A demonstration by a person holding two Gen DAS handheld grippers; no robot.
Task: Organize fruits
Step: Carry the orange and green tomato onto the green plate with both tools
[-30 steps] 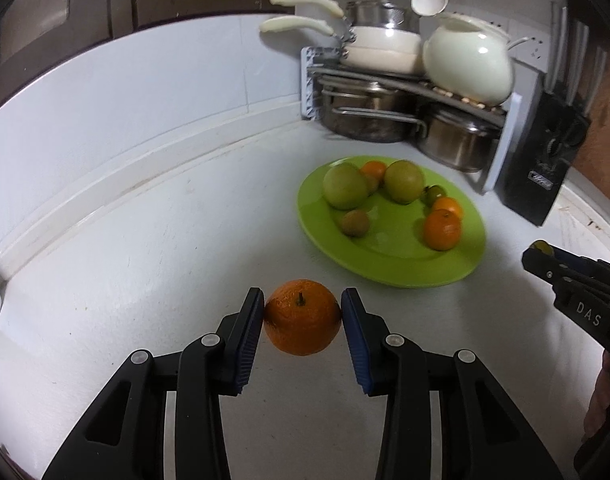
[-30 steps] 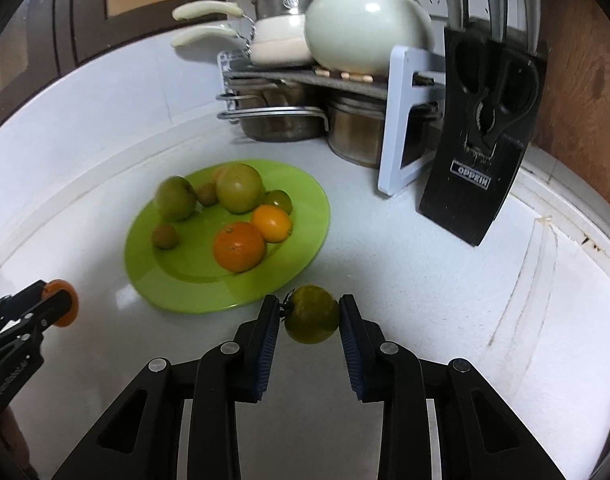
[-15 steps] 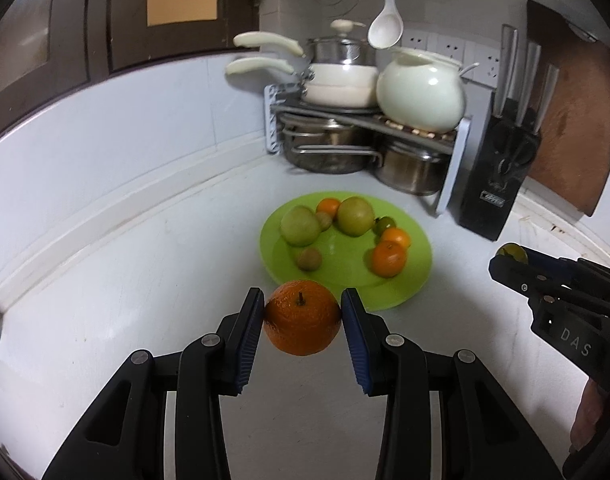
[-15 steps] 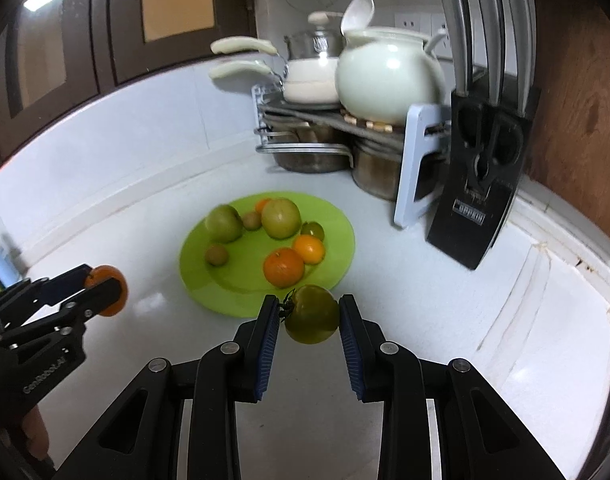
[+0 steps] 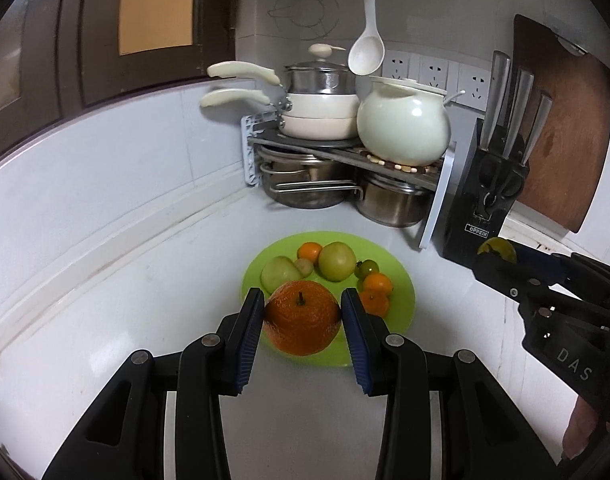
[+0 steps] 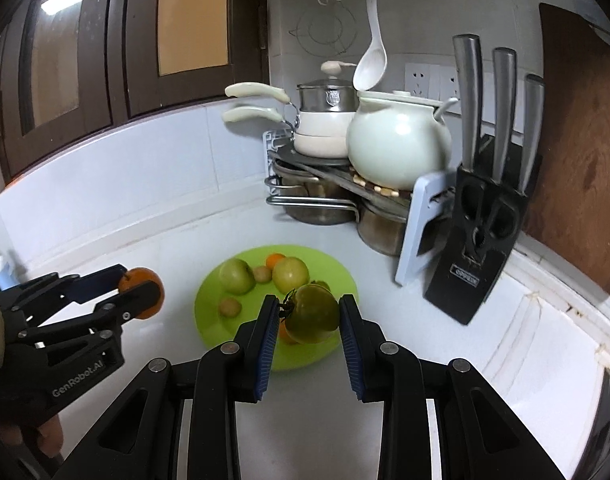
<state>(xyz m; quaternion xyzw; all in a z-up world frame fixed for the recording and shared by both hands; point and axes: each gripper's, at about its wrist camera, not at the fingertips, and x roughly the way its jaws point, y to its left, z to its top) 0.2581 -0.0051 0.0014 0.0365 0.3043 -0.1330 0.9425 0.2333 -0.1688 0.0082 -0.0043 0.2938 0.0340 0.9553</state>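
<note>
My left gripper [image 5: 301,320] is shut on an orange [image 5: 301,318] and holds it in the air in front of the green plate [image 5: 403,276]. My right gripper [image 6: 307,316] is shut on a green tomato [image 6: 313,314], also raised over the near side of the plate [image 6: 209,292]. The plate holds several fruits: two green apples [image 5: 337,261], small oranges [image 5: 378,283], a small green tomato [image 5: 367,267] and a brown kiwi [image 6: 229,306]. The right gripper shows at the right of the left wrist view [image 5: 495,258]; the left gripper shows at the left of the right wrist view [image 6: 139,290].
A rack [image 5: 345,156] with steel pots, cream pans and a white ceramic pot [image 5: 403,124] stands in the corner behind the plate. A black knife block [image 5: 487,196] and a wooden board [image 5: 561,120] stand to the right. White counter [image 5: 125,300] surrounds the plate.
Both grippers have risen and pulled back from the plate, each still gripping its fruit. The plate now looks smaller and lies behind the held fruits.
</note>
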